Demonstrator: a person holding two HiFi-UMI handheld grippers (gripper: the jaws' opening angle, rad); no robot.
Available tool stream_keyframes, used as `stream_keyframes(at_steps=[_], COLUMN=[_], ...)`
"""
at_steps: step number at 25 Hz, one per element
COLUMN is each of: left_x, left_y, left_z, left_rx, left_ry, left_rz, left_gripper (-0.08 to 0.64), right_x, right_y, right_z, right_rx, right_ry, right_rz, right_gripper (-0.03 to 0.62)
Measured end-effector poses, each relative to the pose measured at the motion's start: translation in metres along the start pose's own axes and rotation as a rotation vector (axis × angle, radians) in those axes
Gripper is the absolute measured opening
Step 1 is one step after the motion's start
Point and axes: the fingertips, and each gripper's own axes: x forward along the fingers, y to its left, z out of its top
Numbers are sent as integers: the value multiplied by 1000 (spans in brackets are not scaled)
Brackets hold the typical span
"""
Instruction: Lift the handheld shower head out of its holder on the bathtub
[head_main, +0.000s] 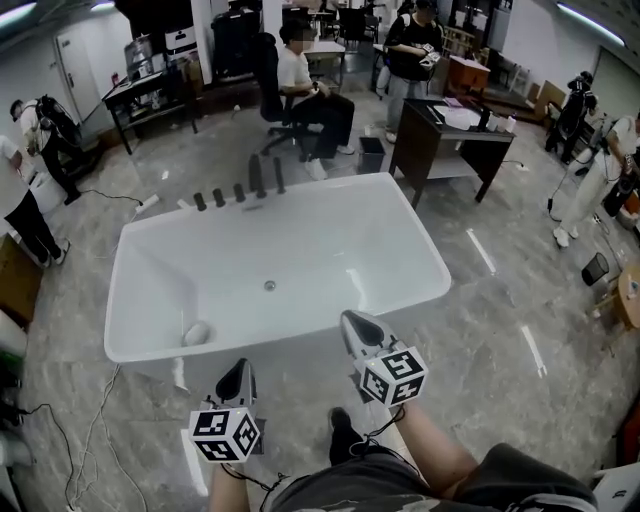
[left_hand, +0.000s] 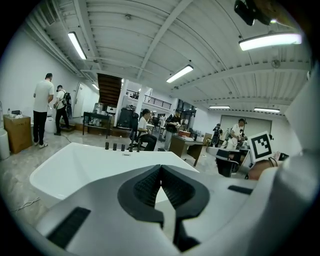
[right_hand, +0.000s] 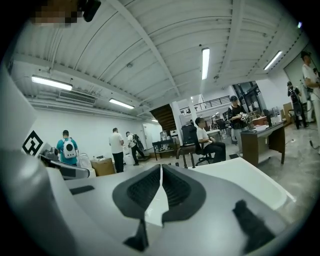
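I'm at the approach. The left gripper (head_main: 238, 370) and right gripper (head_main: 356, 323) hover at the near rim of the one bathtub (head_main: 135, 240), both jaws clenched on nothing. The shower head should be among the five dark fittings (head_main: 239, 191) on the far rim, but I can't tell which. Next I must reach across and open one gripper's jaws.
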Motion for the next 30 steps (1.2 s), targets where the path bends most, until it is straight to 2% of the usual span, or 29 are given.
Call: stream_keyframes(at_steps=[6, 12, 22, 30], left_x=[74, 114, 153, 222], left_y=[5, 8, 27, 62], left_z=[17, 37, 57, 69], left_rx=[21, 14, 23, 11], left_ry=[15, 1, 13, 34], left_rz=[61, 86, 97, 40], left_gripper=[15, 15, 15, 15], right_x=[44, 74, 118, 174], right_y=[-65, -107, -126, -148], right_z=[6, 11, 5, 1], right_rx=[9, 8, 16, 7], right_ry=[36, 52, 87, 115], right_rz=[13, 22, 35, -16], right_gripper=[28, 28, 28, 28])
